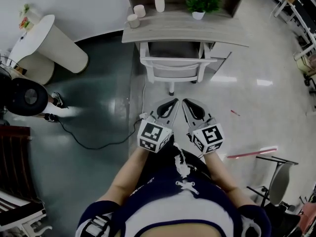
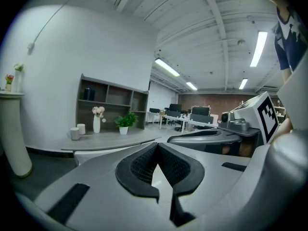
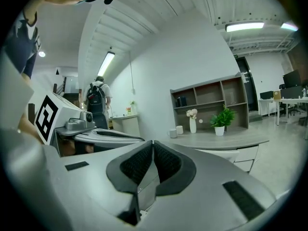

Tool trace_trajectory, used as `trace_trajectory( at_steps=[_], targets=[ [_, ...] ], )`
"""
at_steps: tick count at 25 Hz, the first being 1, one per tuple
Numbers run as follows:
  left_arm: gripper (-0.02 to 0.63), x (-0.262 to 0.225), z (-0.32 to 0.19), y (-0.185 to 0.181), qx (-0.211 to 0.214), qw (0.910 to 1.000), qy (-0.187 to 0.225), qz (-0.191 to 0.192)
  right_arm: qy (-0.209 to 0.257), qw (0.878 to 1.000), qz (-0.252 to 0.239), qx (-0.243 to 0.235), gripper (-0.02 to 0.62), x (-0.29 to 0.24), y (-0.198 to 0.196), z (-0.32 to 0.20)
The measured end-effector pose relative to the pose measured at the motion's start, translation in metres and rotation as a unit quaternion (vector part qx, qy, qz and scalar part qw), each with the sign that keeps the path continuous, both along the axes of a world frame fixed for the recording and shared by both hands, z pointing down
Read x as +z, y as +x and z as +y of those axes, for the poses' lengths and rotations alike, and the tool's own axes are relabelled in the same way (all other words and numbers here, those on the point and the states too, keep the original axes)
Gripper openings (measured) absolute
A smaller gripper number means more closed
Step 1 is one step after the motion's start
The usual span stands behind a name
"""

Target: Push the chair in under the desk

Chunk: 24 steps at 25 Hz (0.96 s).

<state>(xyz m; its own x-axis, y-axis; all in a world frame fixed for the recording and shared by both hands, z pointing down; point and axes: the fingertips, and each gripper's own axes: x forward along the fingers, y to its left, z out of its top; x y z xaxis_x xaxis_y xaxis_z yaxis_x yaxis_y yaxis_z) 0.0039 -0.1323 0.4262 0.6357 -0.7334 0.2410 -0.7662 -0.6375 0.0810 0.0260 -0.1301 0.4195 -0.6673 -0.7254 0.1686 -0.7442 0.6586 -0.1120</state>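
The white chair (image 1: 173,69) stands at the grey desk (image 1: 182,27), its seat under the desktop and its backrest at the front edge. Both grippers hang side by side in front of the person's body, well short of the chair and touching nothing. My left gripper (image 1: 174,101) is shut, its pads meeting at the tip (image 2: 157,144) with nothing between them. My right gripper (image 1: 185,101) is shut too and holds nothing (image 3: 152,142). From the gripper views the desk (image 2: 110,139) and chair back (image 3: 226,152) lie ahead, beyond the jaws.
On the desk stand a vase of flowers (image 1: 160,3), a potted plant (image 1: 199,6) and two cups (image 1: 133,20). A white round stand (image 1: 47,41) is at the left, a cable (image 1: 89,142) crosses the dark floor, and a black chair (image 1: 276,177) sits at the right. A person with a backpack (image 3: 98,105) stands far off.
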Motion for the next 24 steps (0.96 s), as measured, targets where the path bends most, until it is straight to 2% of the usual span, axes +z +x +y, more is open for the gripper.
trace_trajectory(
  at_steps=[12, 24],
  targets=[
    [0.009, -0.003, 0.049, 0.008, -0.027, 0.9996, 0.006, 0.0, 0.015, 1.0, 0.006, -0.016, 0.017, -0.012, -0.001, 0.05],
    [0.009, -0.005, 0.068, 0.015, -0.032, 0.9994, 0.01, -0.01, 0.013, 1.0, 0.006, -0.008, 0.012, -0.011, 0.006, 0.065]
  ],
)
